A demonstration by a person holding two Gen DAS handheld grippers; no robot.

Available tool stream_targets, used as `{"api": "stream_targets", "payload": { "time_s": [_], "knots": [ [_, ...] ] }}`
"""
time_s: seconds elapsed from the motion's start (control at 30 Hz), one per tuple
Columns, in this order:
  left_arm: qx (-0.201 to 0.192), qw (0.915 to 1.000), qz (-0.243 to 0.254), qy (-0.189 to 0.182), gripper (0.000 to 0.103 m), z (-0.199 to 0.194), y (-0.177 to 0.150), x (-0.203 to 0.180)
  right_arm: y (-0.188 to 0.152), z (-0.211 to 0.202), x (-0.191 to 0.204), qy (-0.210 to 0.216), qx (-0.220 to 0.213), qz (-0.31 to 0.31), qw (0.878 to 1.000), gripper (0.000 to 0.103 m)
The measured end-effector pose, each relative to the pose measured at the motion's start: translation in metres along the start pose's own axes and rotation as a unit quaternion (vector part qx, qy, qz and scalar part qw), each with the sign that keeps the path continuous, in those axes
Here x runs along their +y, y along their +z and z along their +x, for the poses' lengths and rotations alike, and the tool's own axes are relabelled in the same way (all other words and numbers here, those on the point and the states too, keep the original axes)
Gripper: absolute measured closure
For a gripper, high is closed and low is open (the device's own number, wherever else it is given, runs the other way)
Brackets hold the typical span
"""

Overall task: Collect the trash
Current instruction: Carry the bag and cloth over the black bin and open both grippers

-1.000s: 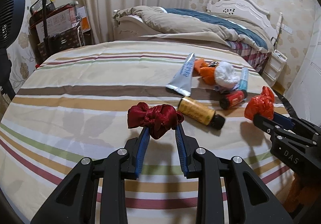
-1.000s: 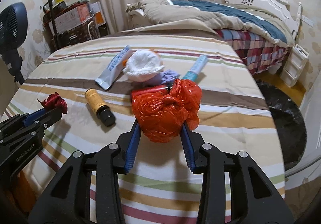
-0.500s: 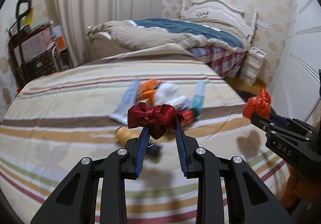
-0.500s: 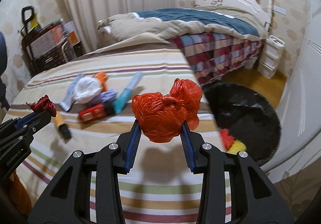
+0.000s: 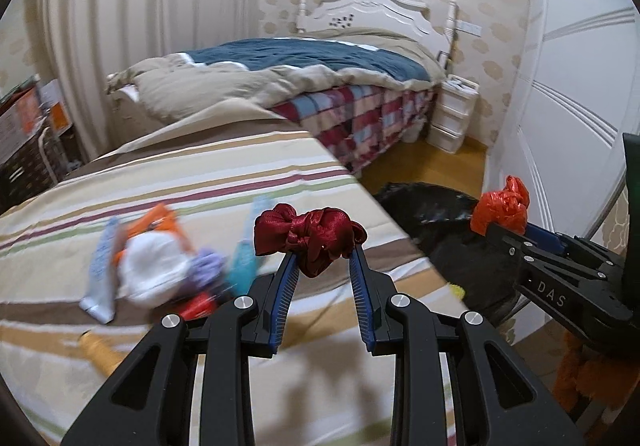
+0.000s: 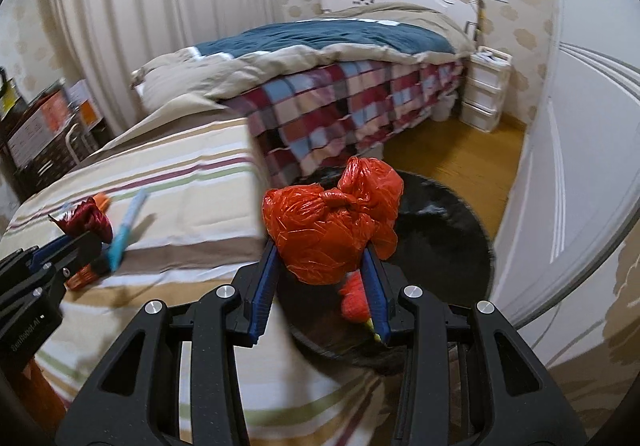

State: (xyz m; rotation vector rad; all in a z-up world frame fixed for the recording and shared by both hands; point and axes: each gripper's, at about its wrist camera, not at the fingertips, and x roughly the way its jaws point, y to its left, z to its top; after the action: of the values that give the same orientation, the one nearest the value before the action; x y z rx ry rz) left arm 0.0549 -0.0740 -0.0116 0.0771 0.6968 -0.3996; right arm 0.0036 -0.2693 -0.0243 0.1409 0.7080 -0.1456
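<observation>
My left gripper [image 5: 322,252] is shut on a dark red satin scrunchie [image 5: 310,232], held over the striped bedcover [image 5: 192,174] near its right edge. My right gripper [image 6: 320,252] is shut on a knotted orange plastic bag [image 6: 332,222], held above a black trash bag [image 6: 436,230] open on the floor. In the left wrist view the right gripper [image 5: 490,228] with the orange bag [image 5: 500,206] hangs at the right over the black trash bag [image 5: 432,206]. In the right wrist view the left gripper [image 6: 90,232] and scrunchie [image 6: 86,216] show at the left.
Blurred litter lies on the bedcover: a white tube [image 5: 100,270], a white wad [image 5: 154,266], a teal tube [image 5: 244,262], a yellow bottle [image 5: 98,350]. Orange and yellow scraps [image 6: 354,296] lie in the black bag. A made bed [image 6: 340,58], white drawers [image 6: 486,86] and a white door [image 6: 580,126] stand beyond.
Both grippers have swung right with their loads. The litter slid left in view, and the black trash bag on the floor now lies under the right gripper.
</observation>
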Motion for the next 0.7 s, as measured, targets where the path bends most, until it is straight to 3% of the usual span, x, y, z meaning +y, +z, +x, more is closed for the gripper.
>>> {"api": "stream_targets", "payload": {
  "time_s": [0.37, 0.7],
  "knots": [
    [0.023, 0.9989, 0.035, -0.020, 0.073, 0.057, 0.026, -0.047, 0.011, 0.034, -0.054, -0.023, 0.012, 0.042, 0.999, 0.064],
    [0.036, 0.9974, 0.058, -0.022, 0.073, 0.083, 0.035, -0.073, 0.018, 0.050, -0.072, -0.028, 0.015, 0.054, 0.998, 0.063]
  ]
}}
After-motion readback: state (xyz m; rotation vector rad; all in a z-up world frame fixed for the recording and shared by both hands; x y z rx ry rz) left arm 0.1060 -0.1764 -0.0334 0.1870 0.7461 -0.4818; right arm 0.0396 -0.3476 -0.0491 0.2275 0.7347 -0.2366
